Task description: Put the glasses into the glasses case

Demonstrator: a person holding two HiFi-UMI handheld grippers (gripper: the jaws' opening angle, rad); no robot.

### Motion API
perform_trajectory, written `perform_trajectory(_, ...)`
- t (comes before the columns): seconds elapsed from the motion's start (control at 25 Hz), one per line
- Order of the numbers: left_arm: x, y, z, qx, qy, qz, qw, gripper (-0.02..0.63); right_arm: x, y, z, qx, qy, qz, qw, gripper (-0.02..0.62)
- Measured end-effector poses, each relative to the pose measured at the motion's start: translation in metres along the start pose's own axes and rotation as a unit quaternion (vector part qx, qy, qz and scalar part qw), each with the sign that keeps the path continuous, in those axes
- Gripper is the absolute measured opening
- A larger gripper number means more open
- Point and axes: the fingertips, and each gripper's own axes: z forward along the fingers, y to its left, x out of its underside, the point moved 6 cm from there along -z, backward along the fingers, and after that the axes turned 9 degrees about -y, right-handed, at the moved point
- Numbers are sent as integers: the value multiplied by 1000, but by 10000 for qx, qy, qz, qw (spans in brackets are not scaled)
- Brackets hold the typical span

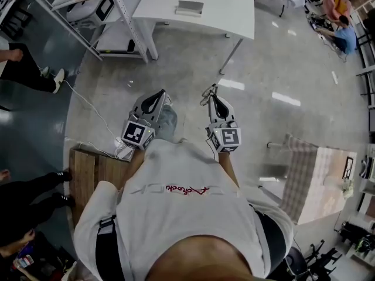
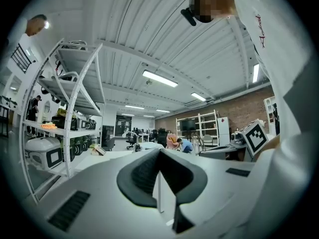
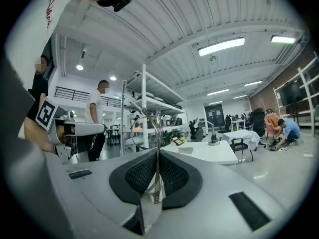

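The glasses (image 3: 157, 173) are off any surface, their thin wire frame pinched between the closed pads of my right claw (image 1: 214, 98). It points level, I'd guess so the frame sits steady and doesn't swing or bend. My left claw (image 2: 159, 156) is closed on nothing just to the left, presumably spare for the case, which I cannot pick out; a white desk (image 1: 222, 16) stands far ahead.
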Motion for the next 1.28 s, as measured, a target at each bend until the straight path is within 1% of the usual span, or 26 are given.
perform_trajectory(0.28,12,27,38,-19,-40,-108,9999,9,7,-27,37,6,90,-60,9999,23)
perform_trajectory(0.52,21,70,84,45,-89,-219,9997,9,11,-51,96,47,152,-124,9998,23)
perform_trajectory(0.8,26,148,144,112,-117,-287,9995,9,15,-76,188,110,213,-209,9995,23)
perform_trajectory(1.04,24,219,193,229,-156,-333,9991,9,15,-88,275,143,233,-286,9992,23)
perform_trajectory(1.28,31,273,227,317,-168,-407,9985,9,22,-95,337,200,276,-333,9989,23)
